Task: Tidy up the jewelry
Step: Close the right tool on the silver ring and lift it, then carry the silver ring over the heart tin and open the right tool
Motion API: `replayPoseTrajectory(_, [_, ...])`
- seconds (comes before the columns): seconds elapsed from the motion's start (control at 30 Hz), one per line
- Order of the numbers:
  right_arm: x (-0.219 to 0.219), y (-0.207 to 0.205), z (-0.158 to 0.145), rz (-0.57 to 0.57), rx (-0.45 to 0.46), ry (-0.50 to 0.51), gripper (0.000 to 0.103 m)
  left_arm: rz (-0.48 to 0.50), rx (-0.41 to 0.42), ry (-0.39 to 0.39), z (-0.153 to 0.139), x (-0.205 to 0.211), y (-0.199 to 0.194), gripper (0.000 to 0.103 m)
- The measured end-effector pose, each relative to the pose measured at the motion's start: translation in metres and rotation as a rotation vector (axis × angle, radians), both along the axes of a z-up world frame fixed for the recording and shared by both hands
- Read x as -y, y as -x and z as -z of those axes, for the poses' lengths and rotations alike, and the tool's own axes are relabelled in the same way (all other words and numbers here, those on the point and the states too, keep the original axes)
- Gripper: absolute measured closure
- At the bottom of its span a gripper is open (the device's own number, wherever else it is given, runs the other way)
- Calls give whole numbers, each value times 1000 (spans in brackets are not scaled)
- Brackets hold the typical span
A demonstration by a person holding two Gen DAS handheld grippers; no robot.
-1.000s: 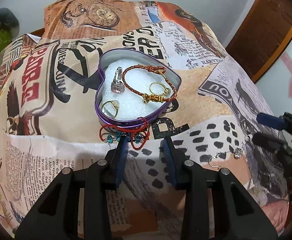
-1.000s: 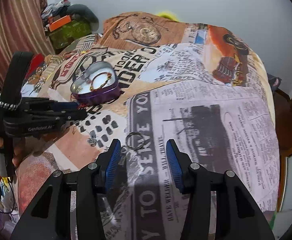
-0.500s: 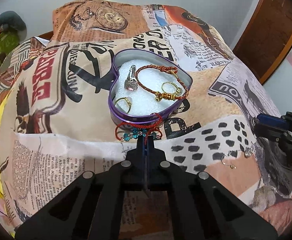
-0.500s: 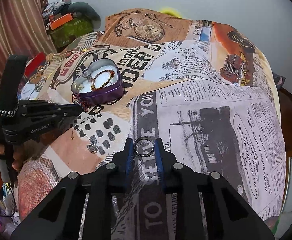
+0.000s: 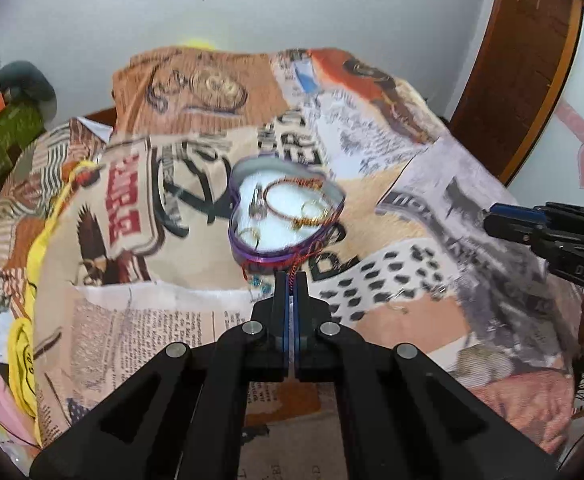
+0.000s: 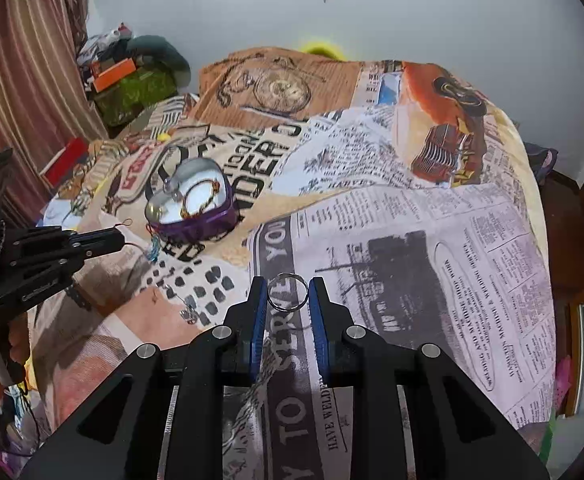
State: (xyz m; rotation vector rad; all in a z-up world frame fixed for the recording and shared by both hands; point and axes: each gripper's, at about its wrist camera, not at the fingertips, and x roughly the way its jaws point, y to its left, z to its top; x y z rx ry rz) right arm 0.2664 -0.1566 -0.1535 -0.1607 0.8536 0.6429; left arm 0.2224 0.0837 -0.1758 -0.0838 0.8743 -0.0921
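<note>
Left gripper [image 5: 290, 280] fingers pinch a blurred, seemingly beaded red bracelet [image 5: 298, 258]; right gripper [image 6: 287, 292] clasps a silver ring [image 6: 287, 291].

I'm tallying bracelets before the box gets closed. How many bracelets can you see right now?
2. One red and gold bracelet lies inside the heart box. A red cord bracelet is pinched in the left tongs, just in front of the box. Blur may hide others.

A purple heart-shaped tin [image 5: 287, 254] holds rings and a braided bracelet [image 5: 292, 200]. Just before it dangles a red cord bracelet [image 5: 306, 254]. A silver ring [image 6: 287, 292] stands upright, well right of the tin.
</note>
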Motion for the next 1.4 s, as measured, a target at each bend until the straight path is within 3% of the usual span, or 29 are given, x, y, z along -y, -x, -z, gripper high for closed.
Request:
replayPoseTrajectory(0.47, [-14, 5, -37, -20, 86, -63, 84, -2, 148, -15, -61, -2, -7, 103])
replayPoseTrajectory(0.77, [-40, -8, -47, -65, 106, -81, 84, 0, 208, -47, -80, 0, -21, 103])
replayPoseTrajectory(1.17, [-72, -36, -48, -126, 96, -57, 84, 1, 168, -16, -58, -9, -58, 103])
replayPoseTrajectory(1.4, [-97, -49, -24, -175, 29, -4, 84, -4, 42, 107, -17, -31, -76, 103])
